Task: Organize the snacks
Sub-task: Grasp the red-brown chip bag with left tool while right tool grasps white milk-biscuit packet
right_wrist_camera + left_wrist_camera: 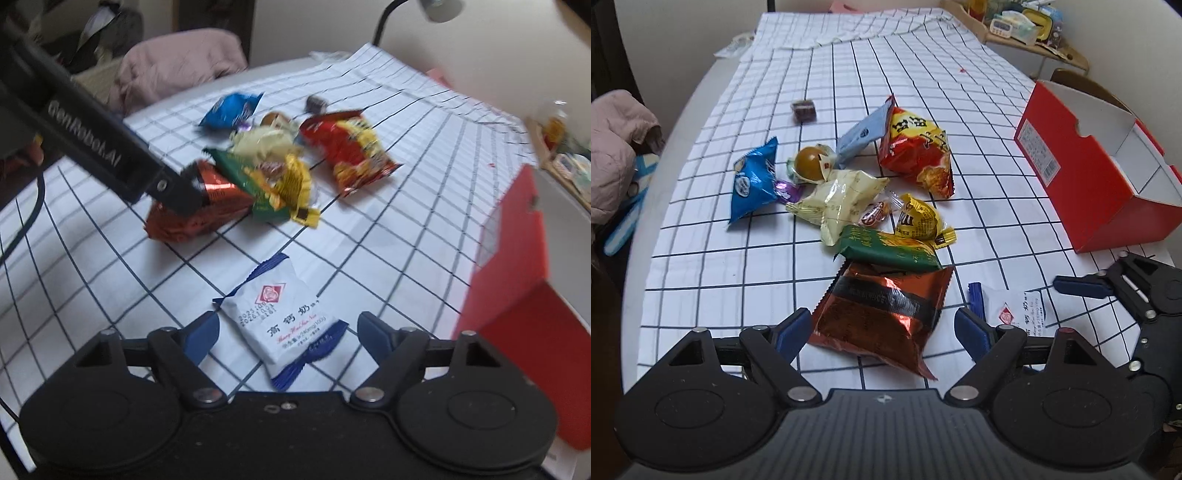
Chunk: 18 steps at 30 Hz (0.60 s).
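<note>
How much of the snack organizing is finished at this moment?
Nothing looks done: the visible part of the red box holds no snack. In hand: the left claw is open around the copper foil bag, and the right claw is open around the white milk packet. Neither is gripped. Left: the whole pile, such as the red chip bag and blue bag.

My pale round counter (683,122) wears a white grid-checked cloth (886,74). Cream walls (683,33) surround it; a cluttered wooden shelf (1067,55) and grey lamp (439,9) stand behind.
</note>
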### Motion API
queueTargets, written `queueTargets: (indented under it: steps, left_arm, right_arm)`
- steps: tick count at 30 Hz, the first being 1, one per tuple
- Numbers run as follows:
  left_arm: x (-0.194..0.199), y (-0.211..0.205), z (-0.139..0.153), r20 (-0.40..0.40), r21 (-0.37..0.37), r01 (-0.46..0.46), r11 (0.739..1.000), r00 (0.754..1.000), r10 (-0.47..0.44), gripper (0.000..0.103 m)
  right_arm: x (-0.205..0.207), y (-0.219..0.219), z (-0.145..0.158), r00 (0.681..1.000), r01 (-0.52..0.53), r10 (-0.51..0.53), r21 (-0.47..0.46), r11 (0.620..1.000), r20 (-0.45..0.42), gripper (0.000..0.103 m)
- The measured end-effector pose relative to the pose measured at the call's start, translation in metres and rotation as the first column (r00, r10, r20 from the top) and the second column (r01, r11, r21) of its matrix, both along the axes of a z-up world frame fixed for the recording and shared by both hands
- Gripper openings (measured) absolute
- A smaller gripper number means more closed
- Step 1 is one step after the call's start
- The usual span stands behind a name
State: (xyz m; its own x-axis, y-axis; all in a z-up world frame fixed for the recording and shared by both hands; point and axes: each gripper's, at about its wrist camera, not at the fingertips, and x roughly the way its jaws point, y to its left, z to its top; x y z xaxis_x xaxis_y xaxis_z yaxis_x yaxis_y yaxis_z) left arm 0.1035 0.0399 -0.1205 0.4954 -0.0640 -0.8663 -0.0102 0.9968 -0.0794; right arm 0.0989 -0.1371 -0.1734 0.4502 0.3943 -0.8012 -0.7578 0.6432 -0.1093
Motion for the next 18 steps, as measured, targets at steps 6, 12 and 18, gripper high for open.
queueTargets:
  steps: [6, 12, 18]
  left_arm:
    - [0.023, 0.007, -0.017, -0.085, -0.066, 0.054, 0.996, 0.995, -0.059, 0.084]
    - [0.034, 0.011, -0.027, -0.124, -0.094, 0.058, 0.994, 0.990, -0.069, 0.084]
    - [0.034, 0.014, -0.027, -0.123, -0.082, 0.035, 0.996, 0.991, -0.045, 0.072]
  right_arm:
    - [0.019, 0.004, -0.008, 0.996, -0.069, 0.068, -0.006, 0.998, -0.063, 0.080]
    - [0.021, 0.002, -0.007, 0.992, -0.085, 0.086, 0.010, 0.996, -0.092, 0.072]
    - [0.018, 0.002, -0.006, 0.992, -0.056, 0.060, 0.031, 0.998, -0.112, 0.057]
